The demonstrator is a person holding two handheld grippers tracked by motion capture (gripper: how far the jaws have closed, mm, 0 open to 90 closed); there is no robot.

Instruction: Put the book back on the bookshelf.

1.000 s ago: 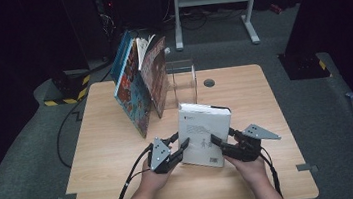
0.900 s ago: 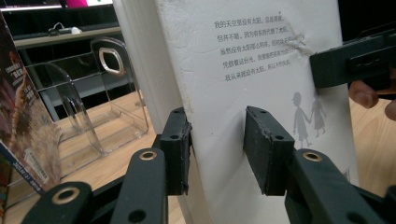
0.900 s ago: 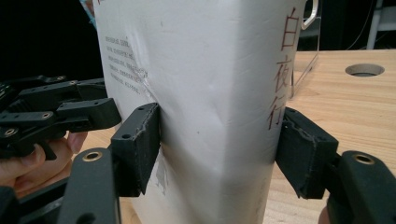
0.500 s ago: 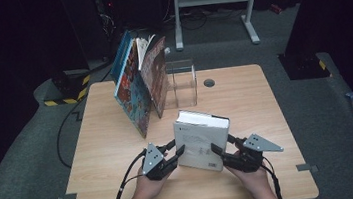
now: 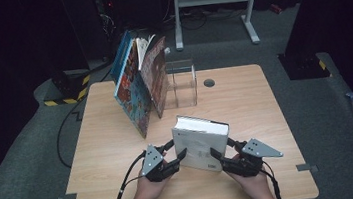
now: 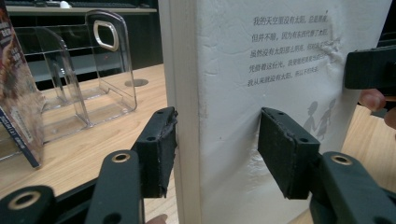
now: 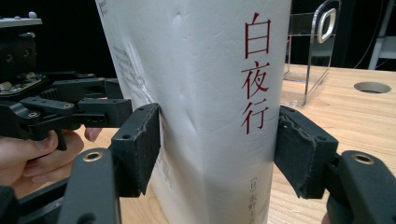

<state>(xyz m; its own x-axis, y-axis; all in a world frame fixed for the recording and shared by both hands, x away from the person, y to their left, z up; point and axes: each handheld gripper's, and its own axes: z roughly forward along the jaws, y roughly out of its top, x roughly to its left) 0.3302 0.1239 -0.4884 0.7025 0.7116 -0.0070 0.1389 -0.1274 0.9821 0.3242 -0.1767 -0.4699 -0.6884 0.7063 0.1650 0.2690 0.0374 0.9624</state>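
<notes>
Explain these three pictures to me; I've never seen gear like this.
There is no robot here: a person holds a black two-jaw tool in each hand. The high view looks down on the light wooden table. The other two pictures come from cameras riding on each tool, looking along its jaws. At the back of the table stand a clear plastic book rack and, beside it, leaning colourful picture books. Nearer the person, a thick white paperback with red Chinese characters on its spine stands upright. The right gripper is clamped across its spine end. The left gripper has just been opening its jaws: the book is between them, but the pad on the cover side stands off it.
</notes>
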